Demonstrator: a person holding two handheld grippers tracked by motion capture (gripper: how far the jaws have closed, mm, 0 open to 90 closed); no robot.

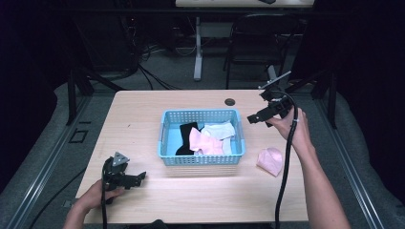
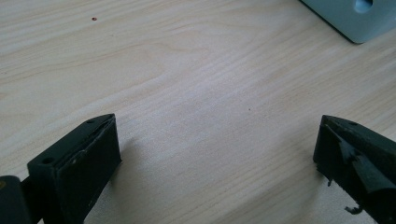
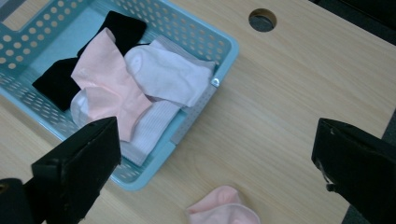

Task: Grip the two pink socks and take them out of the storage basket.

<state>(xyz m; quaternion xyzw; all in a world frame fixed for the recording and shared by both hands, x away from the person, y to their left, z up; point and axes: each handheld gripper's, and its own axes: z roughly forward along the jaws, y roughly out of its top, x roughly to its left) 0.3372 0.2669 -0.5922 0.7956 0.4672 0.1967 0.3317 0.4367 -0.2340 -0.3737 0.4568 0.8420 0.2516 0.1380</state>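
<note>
1. The right gripper (image 1: 260, 116) is held above the table just off the far right corner of the blue basket (image 1: 165, 133), its jaws spread wide with nothing between them; its own view looks down past them onto that corner.
2. The left gripper (image 1: 136, 180) sits low over the wooden table (image 1: 138, 109), near the basket's front left corner — jaws also wide apart and empty, only bare wood between them in the left gripper view.
3. A folded pink sock (image 1: 270, 160) lies alone on the table, just to the right of the basket's front right corner and apart from it.
4. Inside the basket, a pink sock (image 3: 109, 79) lies on top in the middle, a white sock (image 3: 168, 74) beside it toward the right wall, and a black sock (image 3: 58, 81) partly under the pink one toward the left.
5. A round cable hole (image 1: 230, 101) sits in the tabletop just beyond the basket's far right corner.
</note>
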